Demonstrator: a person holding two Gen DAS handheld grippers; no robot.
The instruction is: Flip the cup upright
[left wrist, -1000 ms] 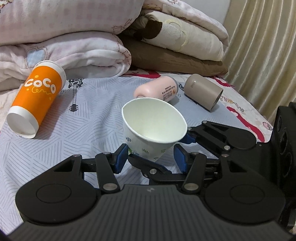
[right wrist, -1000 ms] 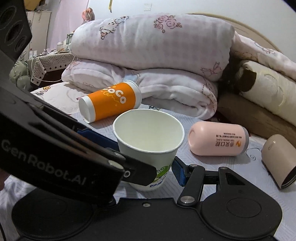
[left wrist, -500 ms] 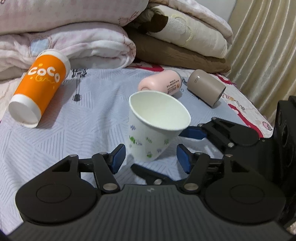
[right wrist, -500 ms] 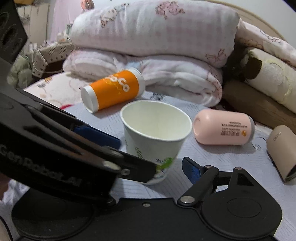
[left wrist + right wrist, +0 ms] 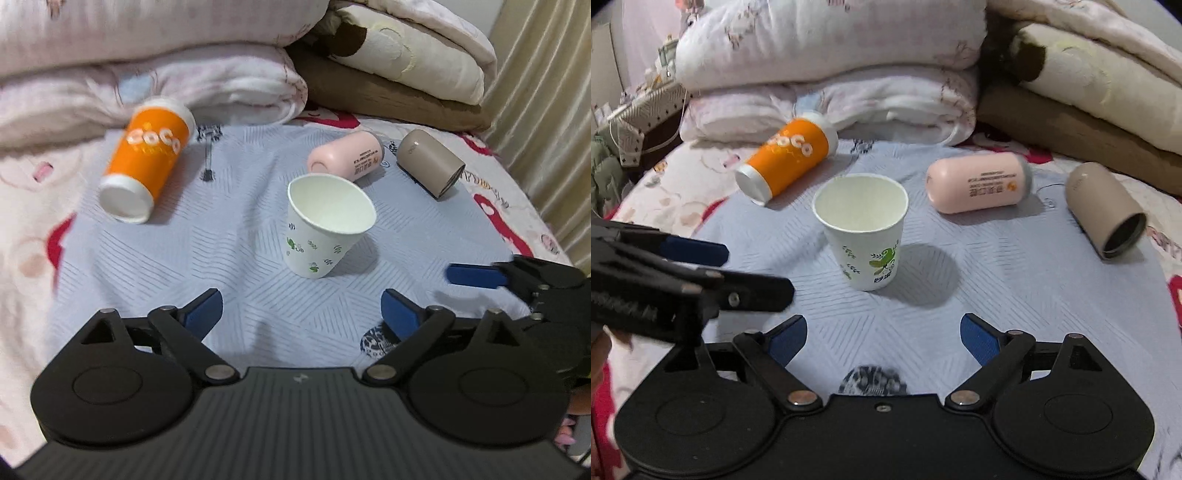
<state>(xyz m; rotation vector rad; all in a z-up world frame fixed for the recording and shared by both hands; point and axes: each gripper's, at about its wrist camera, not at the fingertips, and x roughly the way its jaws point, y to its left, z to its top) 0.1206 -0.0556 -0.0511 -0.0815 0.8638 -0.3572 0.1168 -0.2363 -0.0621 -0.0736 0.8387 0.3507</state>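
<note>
The folded quilts (image 5: 147, 55) are motion-blurred and cropped at the top; the orange cup's (image 5: 147, 162) lettering smears.

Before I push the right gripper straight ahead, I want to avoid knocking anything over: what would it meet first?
Probably the white paper cup with green leaf print, standing upright on the pale blue bedsheet, centred ahead of the open right gripper. Nothing lies between, though depth is uncertain.

Both tools were matte black plastic. The left gripper (image 5: 302, 308) carried blue pads (image 5: 206, 308) on angular black fingers, hinged on silver pivot pins, above a ribbed housing flanked by two round discs. The right gripper (image 5: 883, 334) matched it, with blue pads (image 5: 975, 336), silver pins and one small central screw.
</note>
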